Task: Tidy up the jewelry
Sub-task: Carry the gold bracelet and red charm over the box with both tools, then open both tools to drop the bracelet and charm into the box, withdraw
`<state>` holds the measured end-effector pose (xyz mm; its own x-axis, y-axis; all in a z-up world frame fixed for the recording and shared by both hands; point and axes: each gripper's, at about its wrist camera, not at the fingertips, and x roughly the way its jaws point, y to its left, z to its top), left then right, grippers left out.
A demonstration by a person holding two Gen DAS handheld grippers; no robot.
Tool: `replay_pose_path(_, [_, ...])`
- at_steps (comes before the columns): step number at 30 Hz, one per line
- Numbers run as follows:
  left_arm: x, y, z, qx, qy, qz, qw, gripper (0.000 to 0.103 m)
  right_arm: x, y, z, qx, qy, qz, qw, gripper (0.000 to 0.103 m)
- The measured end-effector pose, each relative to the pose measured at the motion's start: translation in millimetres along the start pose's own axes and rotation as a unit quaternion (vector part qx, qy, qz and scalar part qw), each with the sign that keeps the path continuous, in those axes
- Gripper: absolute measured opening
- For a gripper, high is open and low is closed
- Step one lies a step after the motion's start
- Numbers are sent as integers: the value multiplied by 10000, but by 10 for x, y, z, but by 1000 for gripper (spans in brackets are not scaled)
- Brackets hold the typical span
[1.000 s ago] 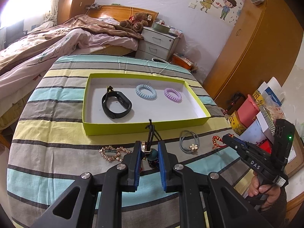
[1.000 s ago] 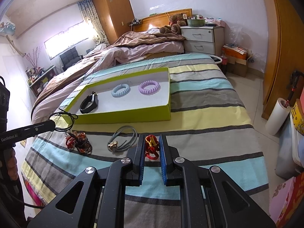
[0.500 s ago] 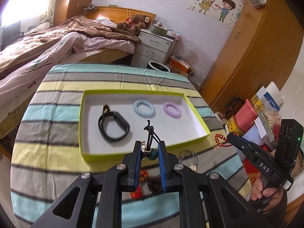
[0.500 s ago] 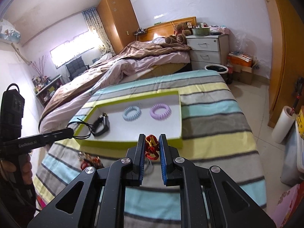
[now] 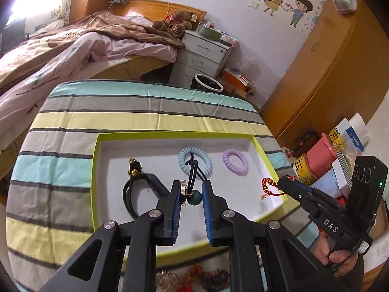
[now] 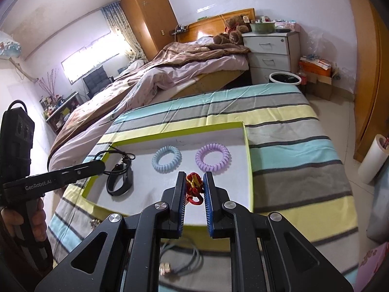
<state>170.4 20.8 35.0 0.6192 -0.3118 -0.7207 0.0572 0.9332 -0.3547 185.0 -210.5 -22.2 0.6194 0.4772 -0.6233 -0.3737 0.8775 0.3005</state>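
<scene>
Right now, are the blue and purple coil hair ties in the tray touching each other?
Apart. The right wrist view shows the blue coil hair tie and purple coil hair tie side by side in the green-rimmed tray, with white tray floor between them.

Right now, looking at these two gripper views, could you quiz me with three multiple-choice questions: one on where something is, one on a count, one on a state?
1. Where does the black bracelet lie?
A. in the green tray
B. on the striped cloth
C. on the nightstand

2. How many coil hair ties lie in the tray?
A. one
B. two
C. four

3. What is the right gripper doing?
A. hanging open
B. shut on nothing
C. shut on the red knotted charm

Answers: 1 A, it rests on the tray's white floor. 2 B, one blue, one purple. 3 C, the charm sits between its pads.
</scene>
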Motion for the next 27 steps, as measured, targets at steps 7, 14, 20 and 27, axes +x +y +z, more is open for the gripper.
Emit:
replay_pose_path(7, [289, 92, 133, -120, 151, 124, 9997, 17, 257, -52, 105, 79, 177, 145, 9997, 15])
replay_pose_path(14, [559, 60, 183, 15, 349, 246, 9991, 17, 431, -121, 117, 227, 413, 473, 9978, 15])
replay_pose_path(20, [658, 81, 139, -5, 473, 338, 9983, 17, 472, -177, 89, 215, 582, 303, 9976, 15])
replay_pose_path(27, [691, 89, 150, -52, 502, 361, 9981, 17, 480, -109, 72, -113, 670, -287, 9973, 15])
